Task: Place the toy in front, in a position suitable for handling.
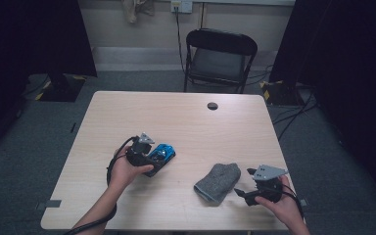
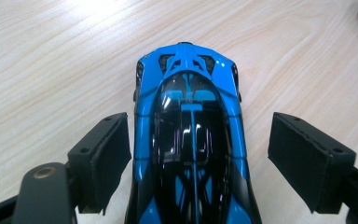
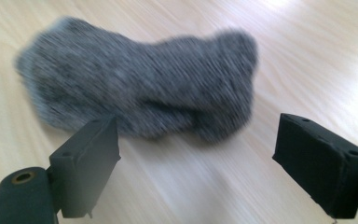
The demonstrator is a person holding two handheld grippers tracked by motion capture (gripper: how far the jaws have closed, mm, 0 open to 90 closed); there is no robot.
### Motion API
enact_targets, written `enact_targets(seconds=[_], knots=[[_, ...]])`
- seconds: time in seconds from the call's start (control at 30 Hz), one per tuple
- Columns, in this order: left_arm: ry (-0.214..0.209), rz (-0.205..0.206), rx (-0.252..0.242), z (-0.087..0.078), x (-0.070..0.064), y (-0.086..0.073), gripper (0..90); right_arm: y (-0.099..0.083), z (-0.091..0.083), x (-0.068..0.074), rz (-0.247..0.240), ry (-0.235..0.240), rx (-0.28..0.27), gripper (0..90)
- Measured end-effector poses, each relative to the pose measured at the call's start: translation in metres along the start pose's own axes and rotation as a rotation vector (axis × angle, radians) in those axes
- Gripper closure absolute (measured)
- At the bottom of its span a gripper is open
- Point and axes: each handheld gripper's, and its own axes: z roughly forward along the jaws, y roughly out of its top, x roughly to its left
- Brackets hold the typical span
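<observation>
Blue toy car (image 2: 191, 135) sits lengthwise between your left gripper's (image 2: 198, 158) wide jaws, ready for pinching its sides, while your right gripper (image 3: 198, 163), equally wide, faces the grey sock (image 3: 140, 88).

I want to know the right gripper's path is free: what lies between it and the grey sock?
Nothing: in the right gripper view, bare table separates the open right gripper from the grey sock.

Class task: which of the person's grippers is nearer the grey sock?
Right. The right gripper sits just beside the sock, jaws open toward it. The left gripper is farther off, straddling the blue car.
</observation>
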Motion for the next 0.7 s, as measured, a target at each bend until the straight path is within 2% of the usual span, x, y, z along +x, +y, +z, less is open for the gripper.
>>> enact_targets(seconds=[0.1,0.13,0.17,0.27,0.33,0.37,0.43,0.47,0.5,0.53,0.57,0.7], knots=[[0.002,-0.017,-0.017,-0.007,0.003,-0.01,19.5,0.017,-0.002,0.007,-0.036,0.011,-0.03,12.9],[0.002,-0.017,-0.017,-0.007,0.003,-0.01,19.5,0.017,-0.002,0.007,-0.036,0.011,-0.03,12.9],[-0.003,-0.026,-0.018,-0.009,0.003,-0.012,19.7,0.025,0.0,0.01,-0.038,0.036,-0.049,12.9],[0.001,-0.028,-0.013,-0.012,0.004,-0.02,19.8,0.032,0.004,0.013,-0.053,0.049,-0.052,12.9],[0.011,-0.023,-0.016,-0.015,0.004,-0.022,20.0,0.038,0.011,0.017,-0.072,0.064,-0.048,12.9],[0.01,-0.023,-0.028,-0.019,0.004,-0.025,20.0,0.041,0.02,0.021,-0.086,0.077,-0.038,12.9],[0.016,-0.017,-0.03,-0.022,0.004,-0.026,19.8,0.042,0.026,0.023,-0.089,0.085,-0.033,13.0],[0.015,-0.009,-0.035,-0.024,0.004,-0.027,19.9,0.043,0.036,0.026,-0.094,0.084,-0.018,13.0],[0.012,-0.005,-0.039,-0.026,0.003,-0.027,19.9,0.043,0.036,0.026,-0.094,0.084,-0.018,13.0],[0.01,-0.004,-0.041,-0.027,0.003,-0.028,19.9,0.042,0.046,0.028,-0.094,0.082,-0.001,13.1],[0.005,-0.003,-0.042,-0.029,0.002,-0.028,19.9,0.042,0.046,0.028,-0.094,0.082,-0.001,13.1],[-0.017,0.001,-0.054,-0.034,-0.002,-0.028,20.0,0.041,0.065,0.03,-0.072,0.063,0.024,13.1]])
